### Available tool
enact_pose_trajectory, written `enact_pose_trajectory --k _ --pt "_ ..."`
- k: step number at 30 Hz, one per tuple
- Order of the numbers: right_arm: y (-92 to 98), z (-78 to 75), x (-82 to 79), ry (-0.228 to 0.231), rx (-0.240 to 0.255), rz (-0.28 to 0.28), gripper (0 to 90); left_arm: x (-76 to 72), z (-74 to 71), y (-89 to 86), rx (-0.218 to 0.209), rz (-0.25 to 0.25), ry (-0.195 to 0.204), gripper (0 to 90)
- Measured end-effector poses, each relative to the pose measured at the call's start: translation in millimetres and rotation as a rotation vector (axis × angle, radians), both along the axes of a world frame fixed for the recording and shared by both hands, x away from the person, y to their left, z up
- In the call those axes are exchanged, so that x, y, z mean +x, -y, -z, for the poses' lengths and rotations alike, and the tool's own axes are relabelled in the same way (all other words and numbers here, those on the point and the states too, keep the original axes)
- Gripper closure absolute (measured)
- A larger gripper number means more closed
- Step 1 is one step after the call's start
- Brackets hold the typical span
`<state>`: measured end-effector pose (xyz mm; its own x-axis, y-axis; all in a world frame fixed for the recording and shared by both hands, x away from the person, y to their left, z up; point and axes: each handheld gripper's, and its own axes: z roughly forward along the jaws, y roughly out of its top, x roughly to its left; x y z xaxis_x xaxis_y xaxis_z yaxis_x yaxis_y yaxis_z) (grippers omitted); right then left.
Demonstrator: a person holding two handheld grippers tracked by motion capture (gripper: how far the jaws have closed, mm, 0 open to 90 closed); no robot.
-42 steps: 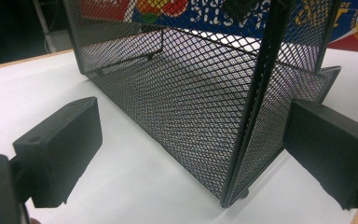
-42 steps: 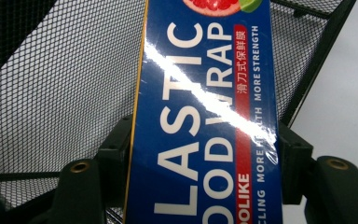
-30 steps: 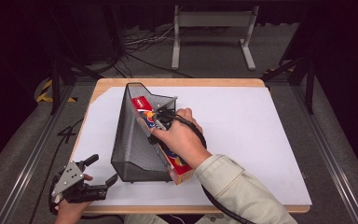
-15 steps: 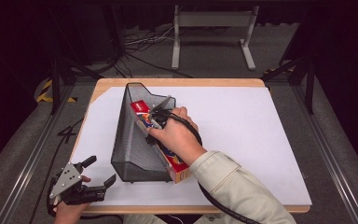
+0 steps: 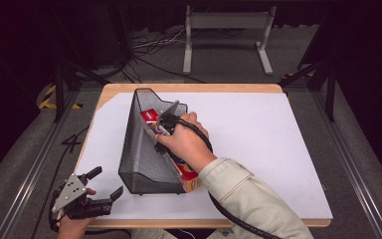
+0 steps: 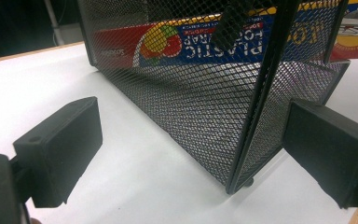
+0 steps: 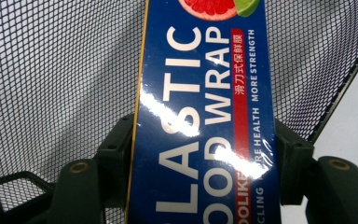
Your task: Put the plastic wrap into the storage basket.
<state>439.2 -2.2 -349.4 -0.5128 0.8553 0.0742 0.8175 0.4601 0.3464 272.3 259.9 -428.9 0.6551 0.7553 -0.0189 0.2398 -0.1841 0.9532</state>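
Right gripper (image 7: 200, 154) clamped on plastic food wrap box (image 7: 205, 116) inside black mesh file holder (image 5: 144, 149), left gripper (image 6: 191, 154) gaping empty beside holder's near corner

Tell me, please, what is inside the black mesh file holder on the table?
A long plastic food wrap box lies in the mesh holder, clamped by the right gripper. Its near end sticks out of the open front. The hand covers its middle.

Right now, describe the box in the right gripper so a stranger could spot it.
On the white table stands a black mesh rack. A long box lies slanted inside it, clamped by the right gripper. Its glossy blue face reads "PLASTIC FOOD WRAP" beneath citrus slices.
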Motion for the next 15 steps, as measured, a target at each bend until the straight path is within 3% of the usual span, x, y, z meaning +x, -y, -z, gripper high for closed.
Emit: enact_pose_trajectory --k 15 --pt "-3.7 -1.9 -3.1 0.020 -0.039 0.031 38.5 0.8 0.0 0.9 -0.002 0.001 -0.002 6.0"
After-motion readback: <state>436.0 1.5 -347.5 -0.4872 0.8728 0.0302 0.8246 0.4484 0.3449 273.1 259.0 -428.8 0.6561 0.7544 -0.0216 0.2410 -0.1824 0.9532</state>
